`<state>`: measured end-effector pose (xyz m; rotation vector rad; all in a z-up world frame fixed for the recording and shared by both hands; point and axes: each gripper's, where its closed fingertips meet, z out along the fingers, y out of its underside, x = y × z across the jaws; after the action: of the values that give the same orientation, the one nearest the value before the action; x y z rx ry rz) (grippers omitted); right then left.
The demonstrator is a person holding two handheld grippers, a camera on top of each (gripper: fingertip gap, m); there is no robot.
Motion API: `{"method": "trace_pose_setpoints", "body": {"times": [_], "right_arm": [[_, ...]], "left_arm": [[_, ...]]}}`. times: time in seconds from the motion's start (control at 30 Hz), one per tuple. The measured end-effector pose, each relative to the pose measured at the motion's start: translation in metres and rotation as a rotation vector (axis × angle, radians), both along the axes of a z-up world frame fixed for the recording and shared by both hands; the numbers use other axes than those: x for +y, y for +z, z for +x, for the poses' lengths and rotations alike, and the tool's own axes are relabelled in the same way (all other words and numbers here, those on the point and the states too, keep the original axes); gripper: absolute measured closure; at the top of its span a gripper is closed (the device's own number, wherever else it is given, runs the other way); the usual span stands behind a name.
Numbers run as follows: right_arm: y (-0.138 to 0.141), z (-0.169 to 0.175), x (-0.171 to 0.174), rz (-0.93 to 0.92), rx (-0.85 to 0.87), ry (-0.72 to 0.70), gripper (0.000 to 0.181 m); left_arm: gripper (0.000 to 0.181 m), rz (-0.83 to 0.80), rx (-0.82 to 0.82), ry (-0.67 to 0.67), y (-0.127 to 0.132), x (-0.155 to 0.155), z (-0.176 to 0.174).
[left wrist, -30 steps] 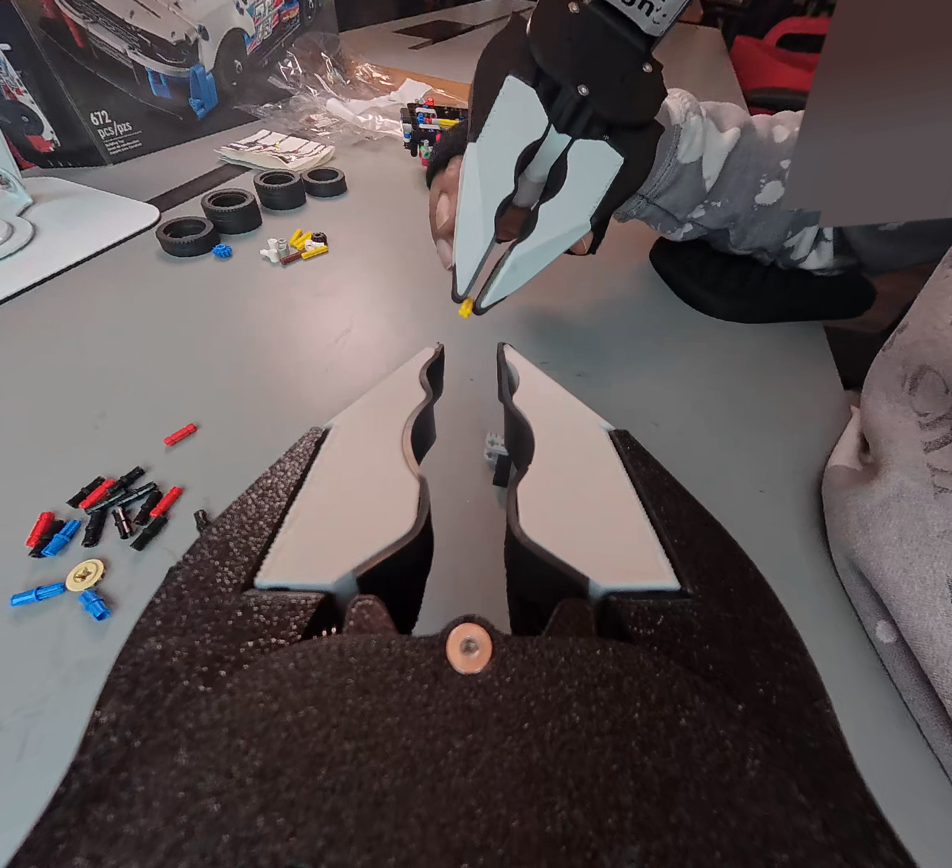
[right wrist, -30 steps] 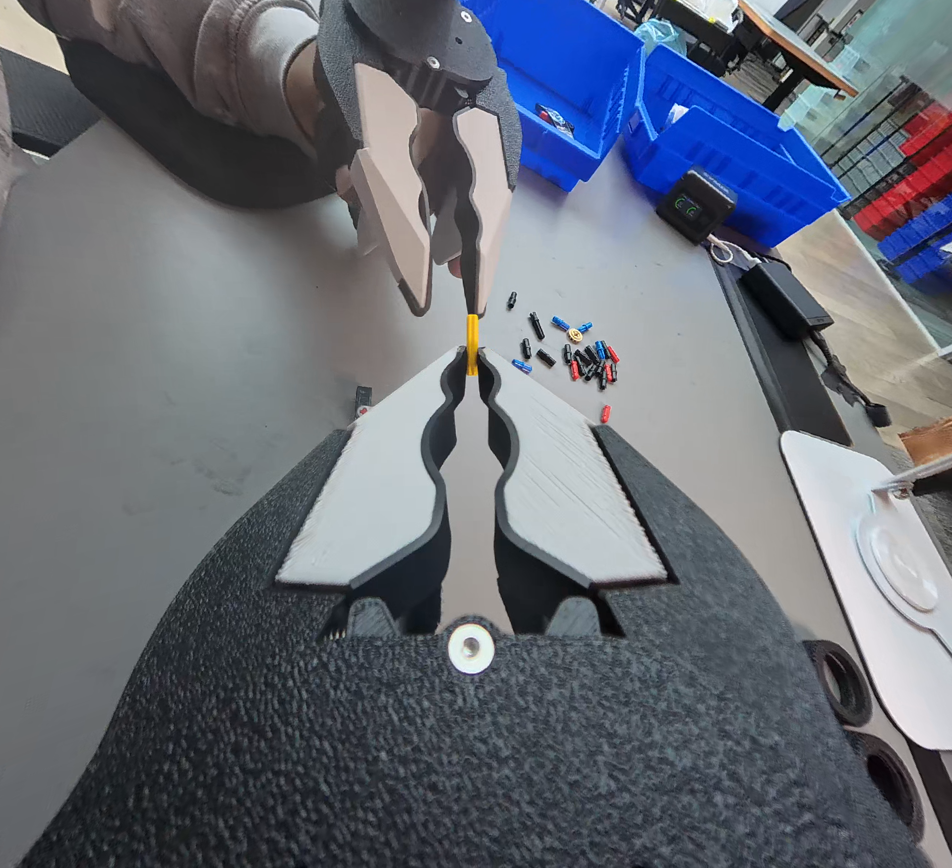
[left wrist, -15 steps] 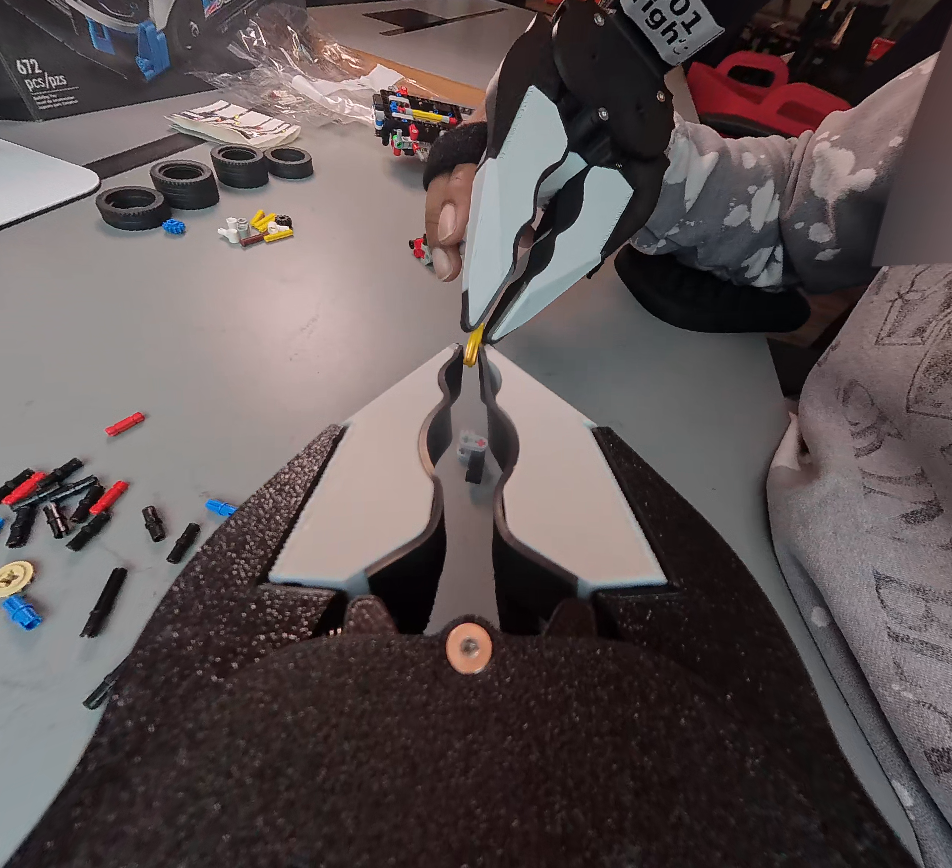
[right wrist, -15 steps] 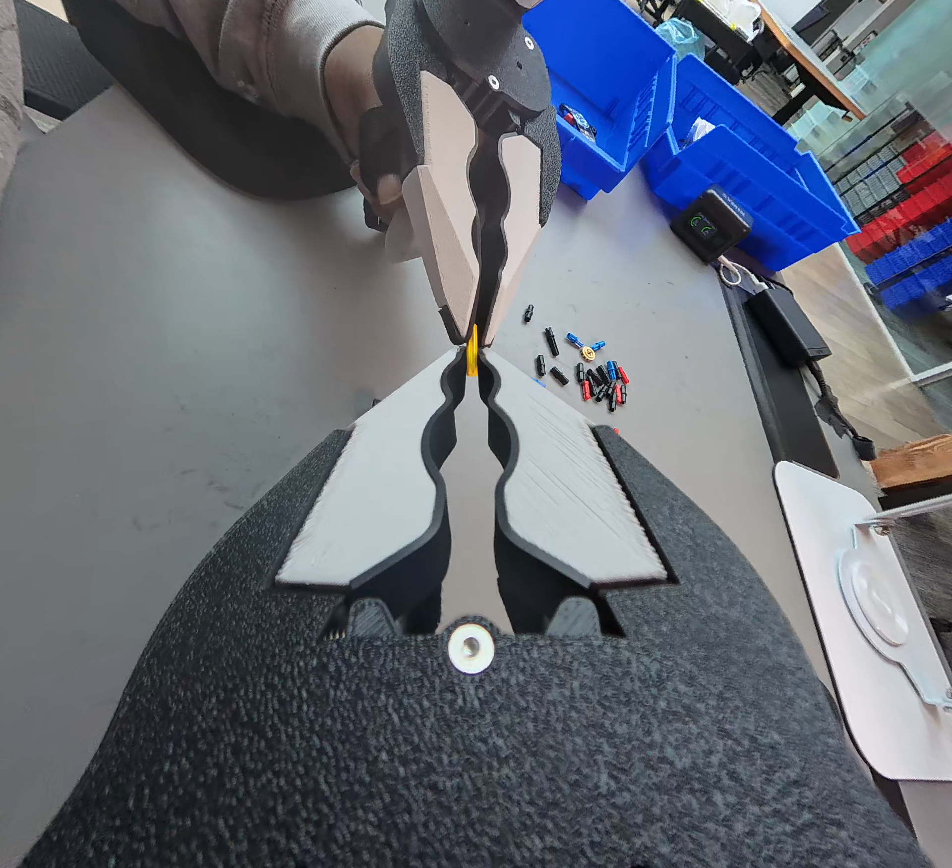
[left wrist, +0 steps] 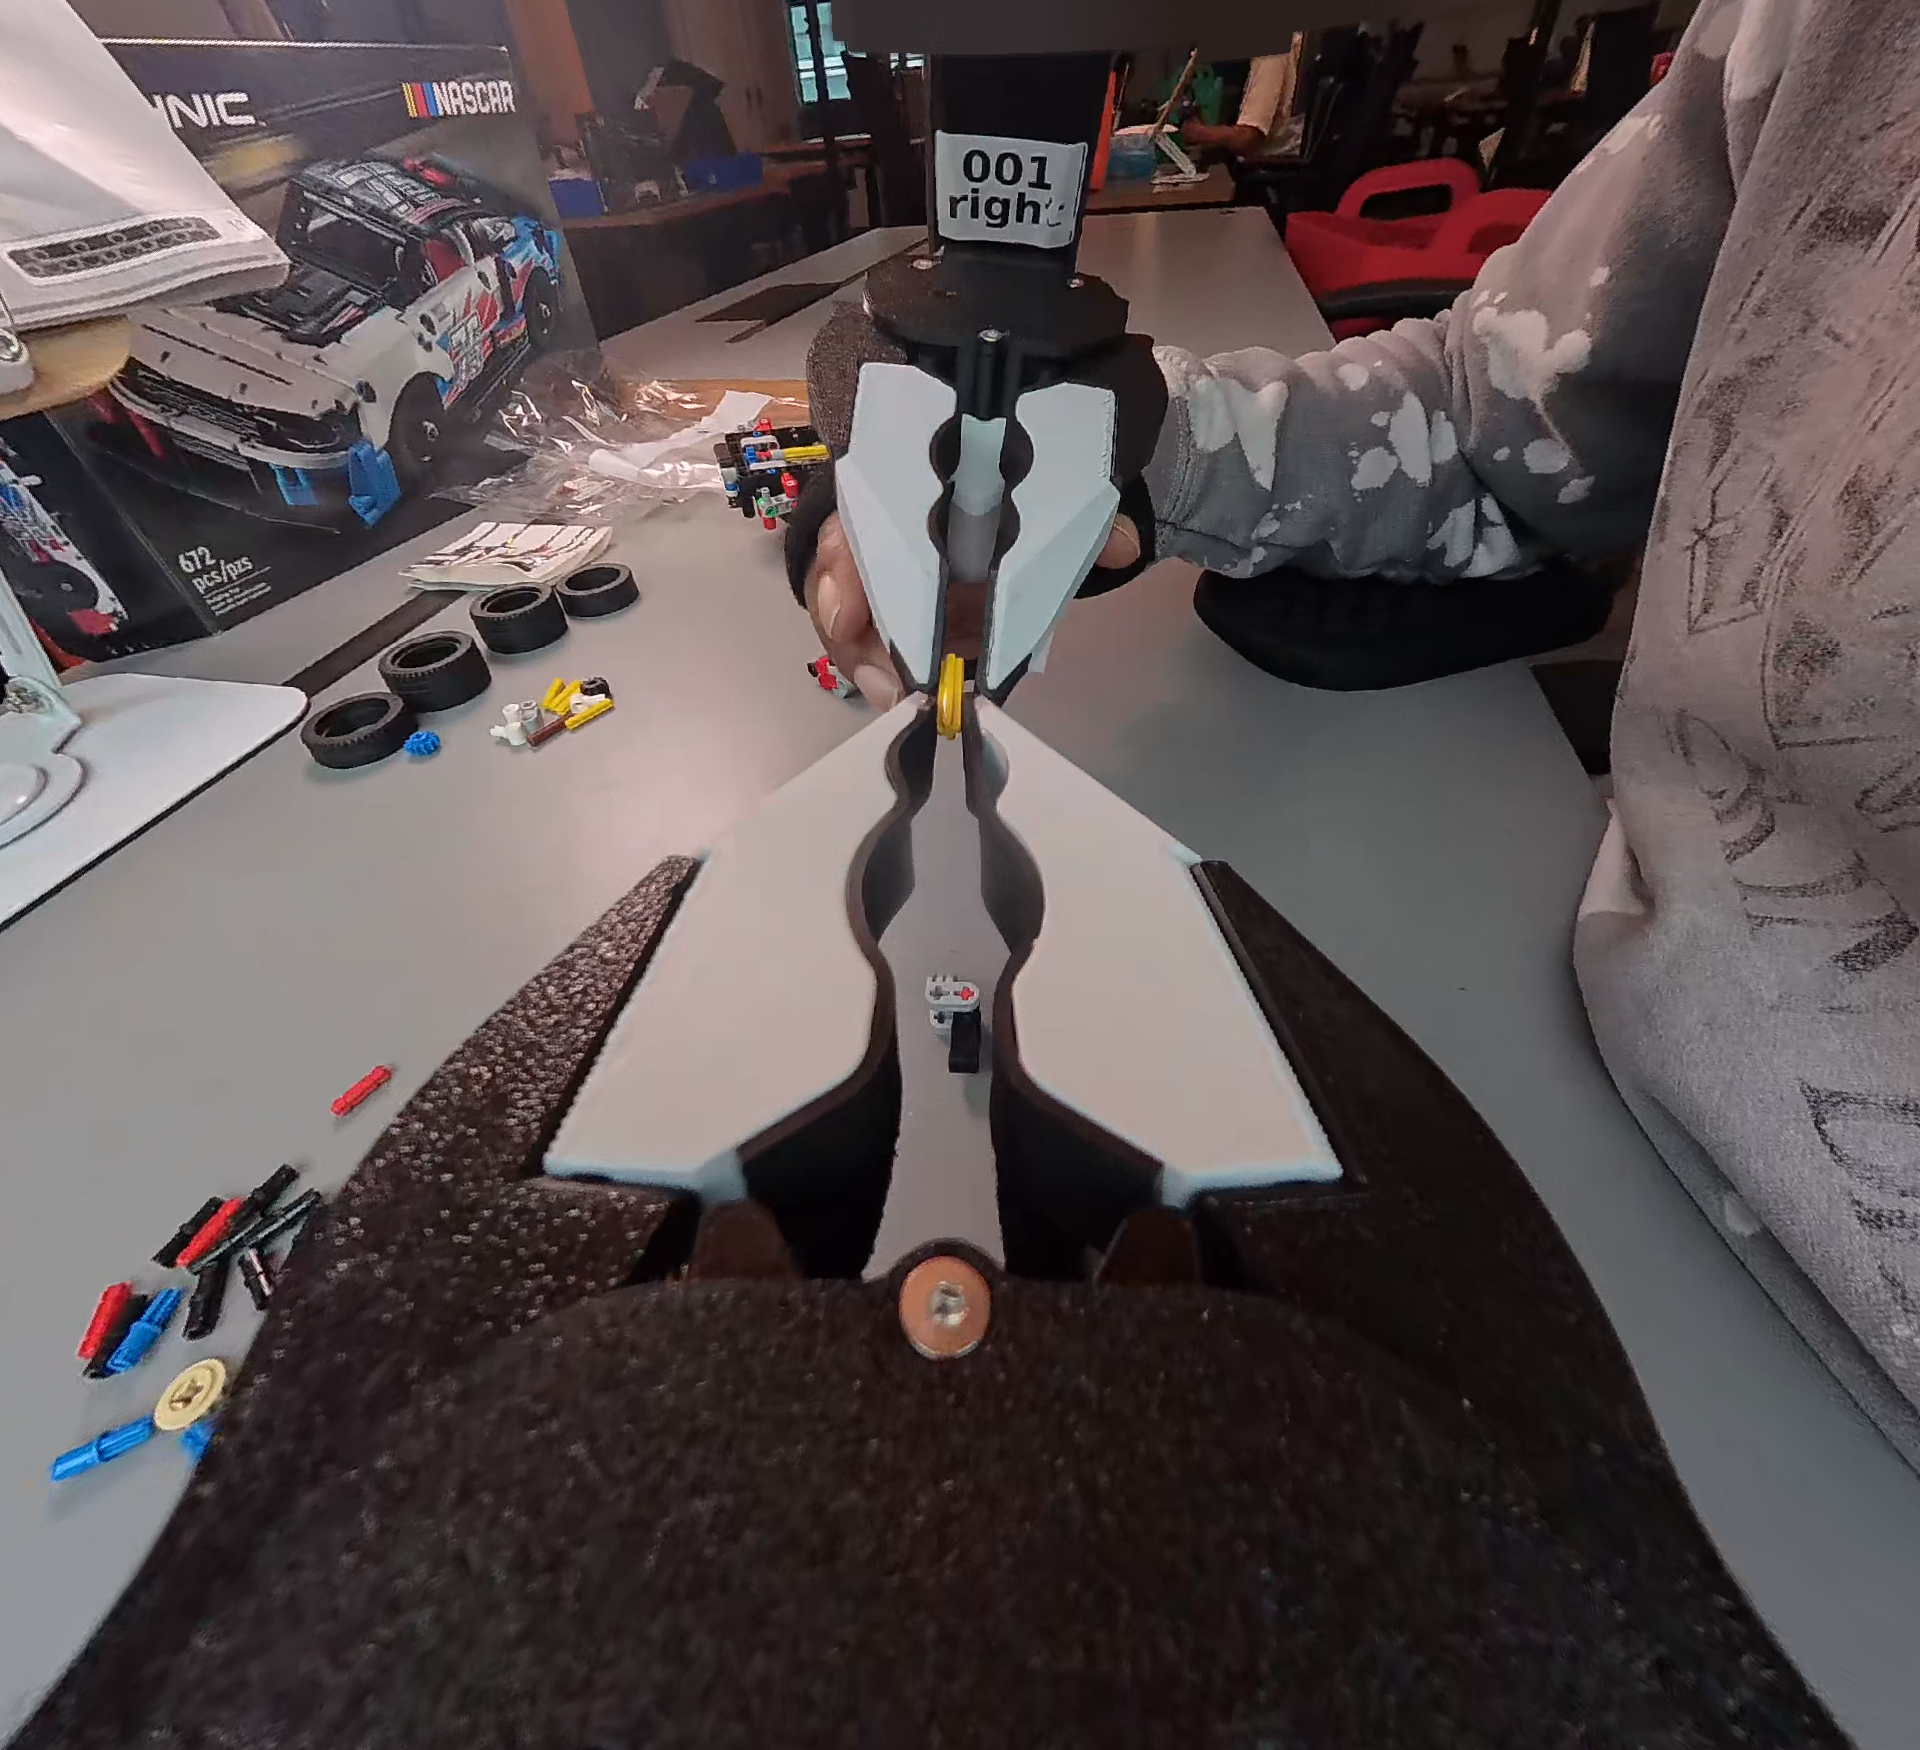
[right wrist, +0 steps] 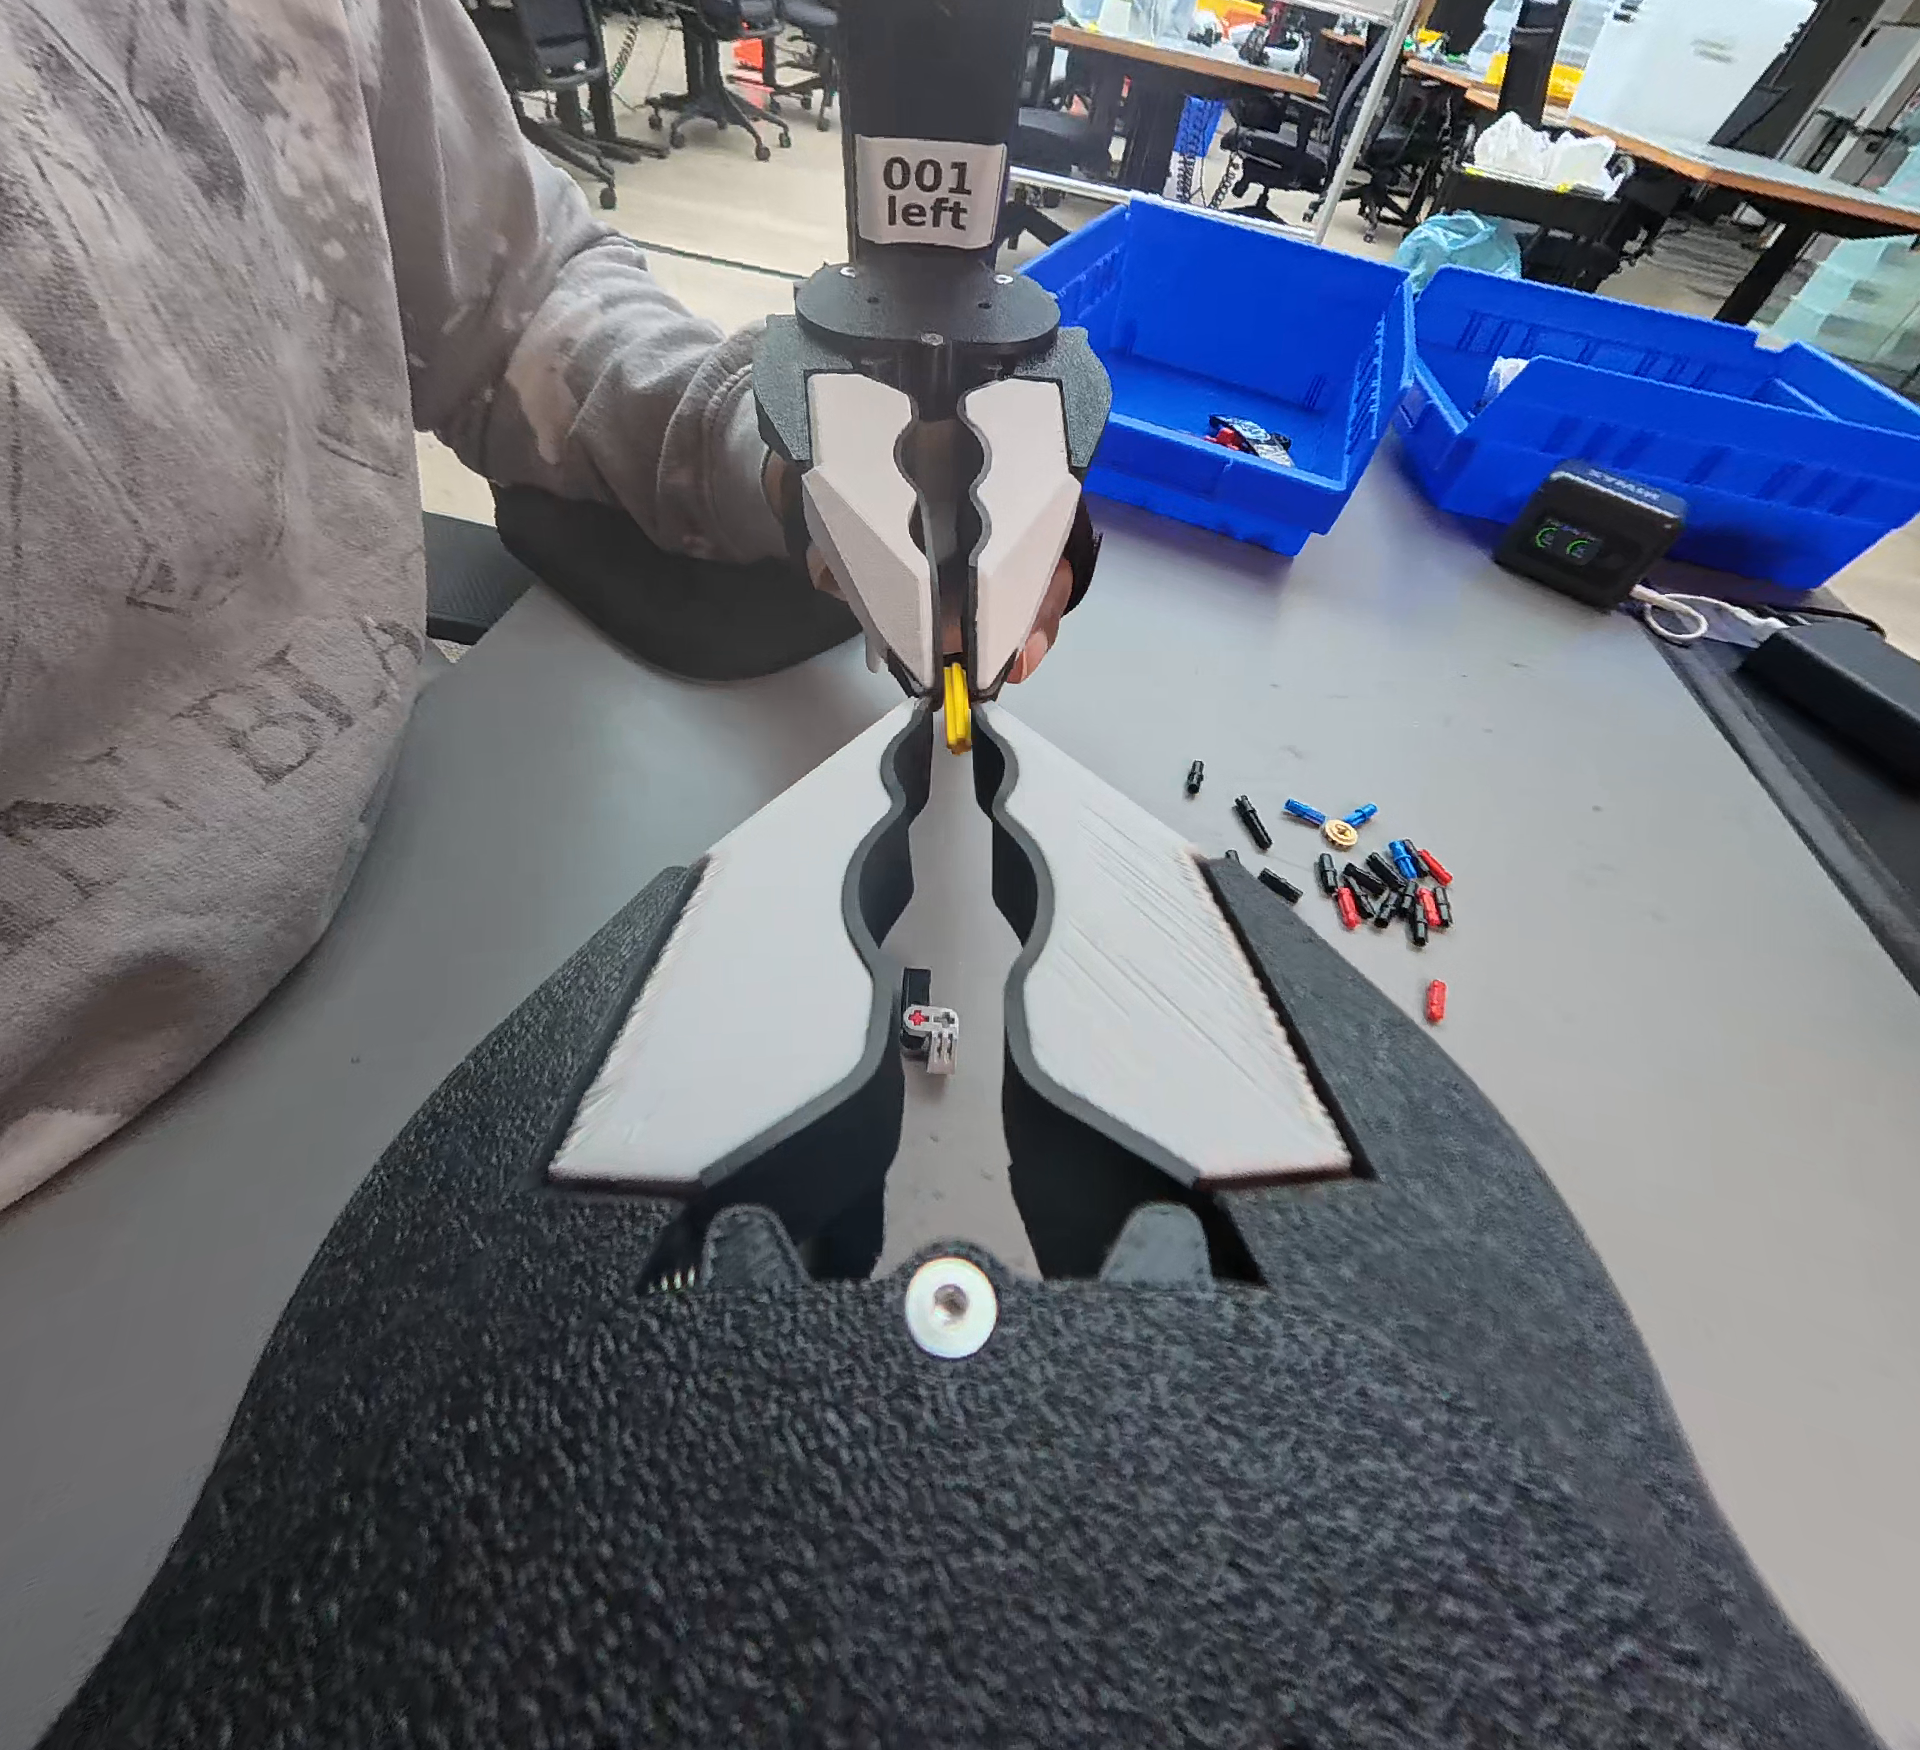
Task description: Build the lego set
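A small yellow lego piece [left wrist: 948, 708] hangs above the grey table [left wrist: 520, 921], pinched from both ends. My left gripper [left wrist: 945, 715] is shut on its near end. My right gripper [left wrist: 951, 680] faces it tip to tip and is shut on the far end. In the right wrist view the yellow piece [right wrist: 956, 713] sits between my right gripper [right wrist: 951, 726] and the left gripper [right wrist: 951, 680]. A small grey connector with a red axle and a black pin [left wrist: 954, 1014] lies on the table below, also seen in the right wrist view [right wrist: 930, 1025].
Several black tyres [left wrist: 426, 672], loose small pieces [left wrist: 561, 708], a sticker sheet [left wrist: 509, 552], a partly built assembly [left wrist: 769, 464] and the set's box [left wrist: 312, 350] lie left. Pins [right wrist: 1382, 879] lie scattered. Blue bins [right wrist: 1226, 370] stand behind. A person's grey sleeve [left wrist: 1351, 474] is at the right. The grippers are tip to tip, or close to it.
My left gripper was open a second ago; it has shut on the yellow piece held by the right gripper. Both grippers have risen and levelled out, now facing head-on.
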<state>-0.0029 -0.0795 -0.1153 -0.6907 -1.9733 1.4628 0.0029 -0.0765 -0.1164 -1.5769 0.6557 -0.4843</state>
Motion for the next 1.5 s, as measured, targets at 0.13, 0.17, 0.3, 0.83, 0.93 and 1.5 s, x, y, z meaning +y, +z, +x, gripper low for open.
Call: {"method": "trace_pose_setpoints", "body": {"times": [0.13, 0.17, 0.3, 0.83, 0.93, 1.5], "right_arm": [[-0.001, 0.0, -0.001, 0.013, 0.004, 0.0, 0.176], [-0.001, 0.0, -0.001, 0.011, 0.005, -0.002, 0.176], [-0.006, -0.005, 0.005, 0.018, -0.021, -0.032, 0.178], [-0.072, 0.019, 0.033, 0.207, -0.322, -0.215, 0.178], [-0.071, 0.022, 0.03, 0.203, -0.307, -0.24, 0.178], [-0.106, 0.032, 0.013, 0.311, -0.397, -0.187, 0.177]], "left_arm": [[0.177, -0.007, 0.0, -0.009, -0.001, -0.001, 0.001], [0.177, -0.009, -0.003, -0.008, -0.001, -0.001, 0.0], [0.17, -0.085, -0.041, 0.024, -0.008, 0.006, -0.007], [0.165, -0.565, 0.346, 0.054, -0.122, 0.004, -0.004], [0.173, -0.539, 0.358, 0.038, -0.119, 0.004, 0.0], [0.173, -0.456, 0.348, -0.064, -0.104, -0.004, 0.021]]}}
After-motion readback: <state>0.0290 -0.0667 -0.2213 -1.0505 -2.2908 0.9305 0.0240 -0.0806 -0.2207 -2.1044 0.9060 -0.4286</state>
